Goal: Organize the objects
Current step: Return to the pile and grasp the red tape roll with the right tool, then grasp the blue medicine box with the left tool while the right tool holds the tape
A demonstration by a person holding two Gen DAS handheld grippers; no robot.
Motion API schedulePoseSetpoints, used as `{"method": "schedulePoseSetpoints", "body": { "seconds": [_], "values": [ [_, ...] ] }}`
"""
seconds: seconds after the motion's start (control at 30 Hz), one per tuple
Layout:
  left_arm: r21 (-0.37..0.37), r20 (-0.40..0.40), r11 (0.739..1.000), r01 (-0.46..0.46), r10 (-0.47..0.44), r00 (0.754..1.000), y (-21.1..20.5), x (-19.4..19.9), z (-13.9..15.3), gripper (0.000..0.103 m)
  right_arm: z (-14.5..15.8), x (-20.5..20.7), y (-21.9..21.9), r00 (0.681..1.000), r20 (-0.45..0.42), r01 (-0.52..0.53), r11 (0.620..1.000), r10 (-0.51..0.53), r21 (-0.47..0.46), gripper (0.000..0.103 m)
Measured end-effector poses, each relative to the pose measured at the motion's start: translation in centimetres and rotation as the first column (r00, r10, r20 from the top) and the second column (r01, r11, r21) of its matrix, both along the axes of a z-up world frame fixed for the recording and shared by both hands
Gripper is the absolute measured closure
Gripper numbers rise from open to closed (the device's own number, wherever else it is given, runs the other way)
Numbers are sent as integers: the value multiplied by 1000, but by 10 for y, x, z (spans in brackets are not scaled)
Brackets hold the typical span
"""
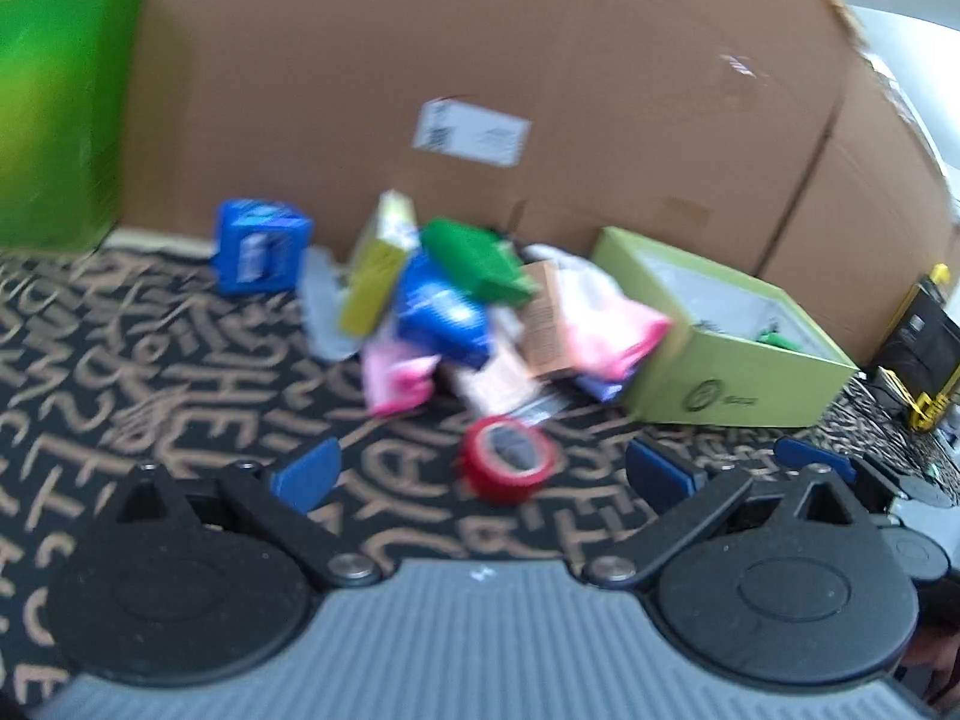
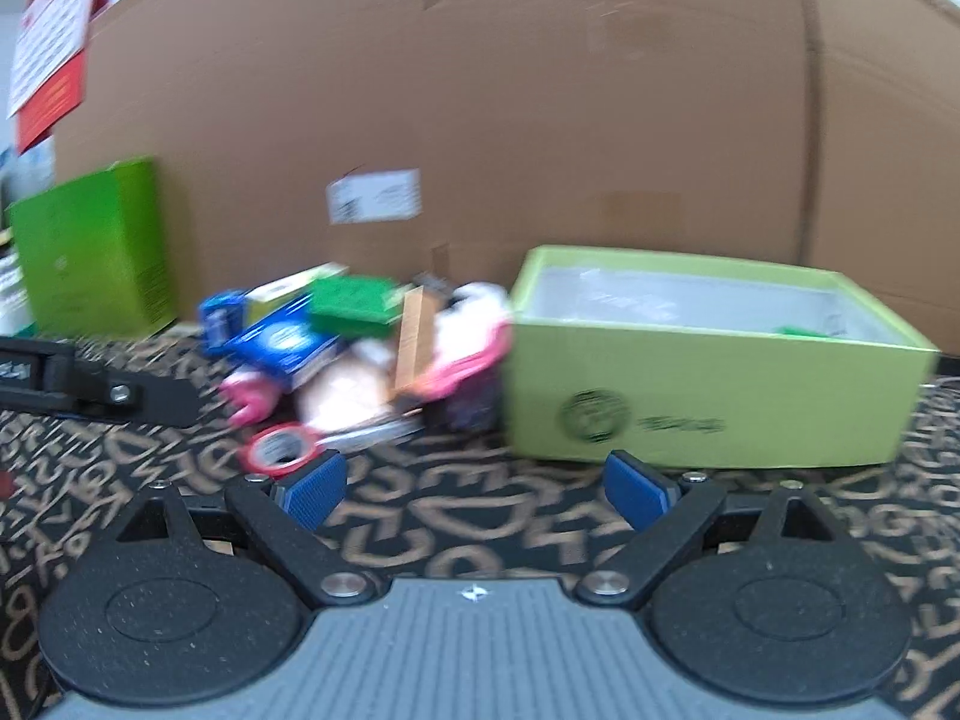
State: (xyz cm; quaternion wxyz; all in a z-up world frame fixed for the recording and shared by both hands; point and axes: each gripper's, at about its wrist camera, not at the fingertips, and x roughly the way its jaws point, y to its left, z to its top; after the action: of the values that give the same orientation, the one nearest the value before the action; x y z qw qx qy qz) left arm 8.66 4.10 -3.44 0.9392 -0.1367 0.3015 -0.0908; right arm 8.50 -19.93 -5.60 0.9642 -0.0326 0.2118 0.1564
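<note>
Big cardboard wall (image 2: 540, 120) behind; black lettered carpet (image 2: 480, 516) w/ tan print.

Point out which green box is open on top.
The low, pale lime-green cardboard box right of the pile: its top is open, showing a pale lining. The tall bright green box at far left stands closed, and the small dark green box lies closed atop the pile.

Both handheld tools are built alike. The left gripper (image 1: 483, 474) has a grey ribbed housing at the back, a small white mark at its centre, and two round black speckled discs flanking it. From silver screws just behind the jaws, black link arms angle forward and outward — each ends in a blue textured pad (image 1: 307, 473). The right gripper (image 2: 477, 483) shows the same grey ribbing, black discs, triangular cut-outs in its black plates, and blue pads (image 2: 637, 491) — small silver screws sit beside them.
</note>
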Motion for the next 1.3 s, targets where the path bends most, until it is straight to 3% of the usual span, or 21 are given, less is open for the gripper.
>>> {"method": "schedulePoseSetpoints", "body": {
  "seconds": [0.2, 0.5, 0.6, 0.63, 0.9, 1.0, 1.07, 1.13, 1.17, 1.23, 1.3],
  "values": [
    [-26, -19, 999, -35, 34, 999, 24, -1, -8, 0, -11, 15, 46, 994, -53, -97, 995, 95, -31, 8],
    [13, 35, 1000, 14, -14, 999, 24, 14, 6, 0, -18, 42, 87, 984, -99, -159, 983, 149, -95, 26],
    [40, 52, 999, 23, -25, 998, 20, 26, 10, 0, -21, 52, 94, 982, -115, -165, 980, 152, -110, 38],
    [46, 55, 999, 25, -28, 998, 18, 30, 12, 0, -21, 53, 94, 980, -126, -166, 980, 152, -112, 50],
    [131, 58, 990, 47, -55, 997, -9, 72, 11, 0, -20, 41, 79, 981, -139, -147, 987, 137, -68, 52],
    [197, 65, 979, 44, -57, 996, -21, 88, 9, 0, -20, 36, 74, 982, -141, -136, 989, 127, -61, 52],
    [252, 62, 967, 39, -56, 996, -29, 99, 5, 6, -20, 33, 70, 983, -144, -127, 990, 118, -55, 52],
    [314, 50, 949, 39, -58, 997, -36, 108, 0, 24, -20, 31, 67, 983, -147, -119, 992, 111, -46, 52],
    [344, 32, 938, 44, -59, 998, -40, 111, -2, 24, -20, 30, 66, 983, -148, -115, 992, 108, -43, 52],
    [373, 10, 925, 68, -77, 997, -44, 111, -6, 41, -19, 28, 63, 983, -150, -110, 993, 103, -38, 52],
    [375, -1, 923, 92, -99, 995, -44, 107, -8, 42, -18, 26, 62, 983, -153, -109, 993, 102, -35, 52]
  ]
}}
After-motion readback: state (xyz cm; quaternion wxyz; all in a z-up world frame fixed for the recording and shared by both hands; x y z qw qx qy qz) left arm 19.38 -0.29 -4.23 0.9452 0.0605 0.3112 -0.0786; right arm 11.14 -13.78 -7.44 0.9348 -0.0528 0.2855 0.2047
